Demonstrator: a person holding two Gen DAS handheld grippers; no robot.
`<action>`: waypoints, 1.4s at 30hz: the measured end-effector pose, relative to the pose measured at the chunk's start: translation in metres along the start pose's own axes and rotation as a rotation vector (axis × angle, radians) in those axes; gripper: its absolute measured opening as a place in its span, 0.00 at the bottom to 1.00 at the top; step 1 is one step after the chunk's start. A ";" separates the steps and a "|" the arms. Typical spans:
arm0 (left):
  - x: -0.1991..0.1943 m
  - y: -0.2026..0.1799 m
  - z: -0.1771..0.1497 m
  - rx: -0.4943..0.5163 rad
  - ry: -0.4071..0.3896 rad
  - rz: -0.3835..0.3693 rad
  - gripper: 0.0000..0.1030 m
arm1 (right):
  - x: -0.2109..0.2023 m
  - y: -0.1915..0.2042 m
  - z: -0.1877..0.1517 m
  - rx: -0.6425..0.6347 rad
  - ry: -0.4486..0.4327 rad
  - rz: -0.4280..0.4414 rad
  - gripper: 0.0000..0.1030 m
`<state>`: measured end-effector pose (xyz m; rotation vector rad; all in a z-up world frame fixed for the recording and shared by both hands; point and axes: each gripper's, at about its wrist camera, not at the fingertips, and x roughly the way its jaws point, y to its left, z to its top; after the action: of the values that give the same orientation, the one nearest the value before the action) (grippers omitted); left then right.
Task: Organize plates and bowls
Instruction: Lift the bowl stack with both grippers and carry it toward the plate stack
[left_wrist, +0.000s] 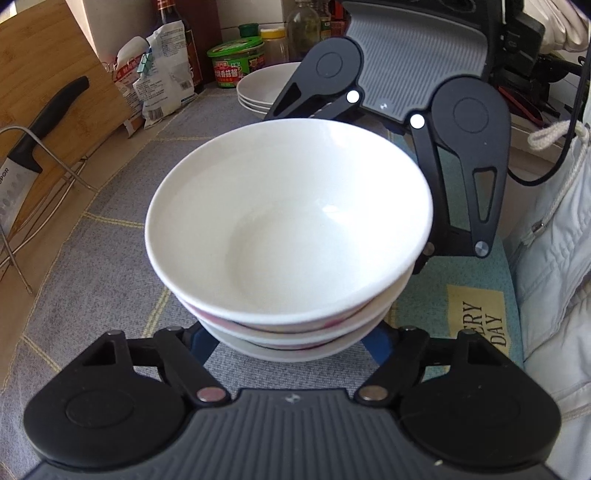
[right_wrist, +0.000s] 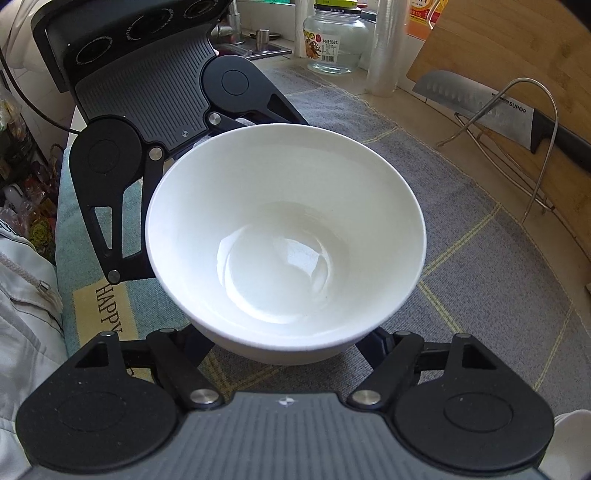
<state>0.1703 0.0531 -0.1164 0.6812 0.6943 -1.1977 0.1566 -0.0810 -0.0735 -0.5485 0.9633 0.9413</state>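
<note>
My left gripper (left_wrist: 291, 338) and right gripper (right_wrist: 291, 341) straddle the stack of bowls (left_wrist: 288, 236) from opposite sides. Whether either set of jaws presses it, I cannot tell; the fingertips are hidden under the bowls. The stack sits mid-bench on the grey cloth (left_wrist: 110, 236), so gripping low from two sides should keep it steady. The stacked plates (left_wrist: 258, 90) wait at the far end.

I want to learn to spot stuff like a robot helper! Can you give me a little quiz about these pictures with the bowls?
1. In the left wrist view, how many bowls are stacked?
2. True or false: the top bowl is empty.
3. Which white dishes sit stacked farther back? A plates B cups C pans
Key: 1 three; 2 true; 3 A
</note>
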 end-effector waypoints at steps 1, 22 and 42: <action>-0.001 0.000 0.000 0.001 -0.001 0.004 0.77 | -0.002 0.000 0.001 -0.003 -0.001 -0.001 0.81; 0.011 -0.030 0.085 0.029 -0.058 0.048 0.77 | -0.080 -0.036 -0.040 -0.044 0.002 -0.052 0.81; 0.098 -0.034 0.206 0.132 -0.112 0.049 0.77 | -0.137 -0.117 -0.125 -0.007 0.036 -0.159 0.81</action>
<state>0.1824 -0.1729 -0.0705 0.7307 0.5056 -1.2347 0.1693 -0.2916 -0.0150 -0.6398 0.9349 0.7952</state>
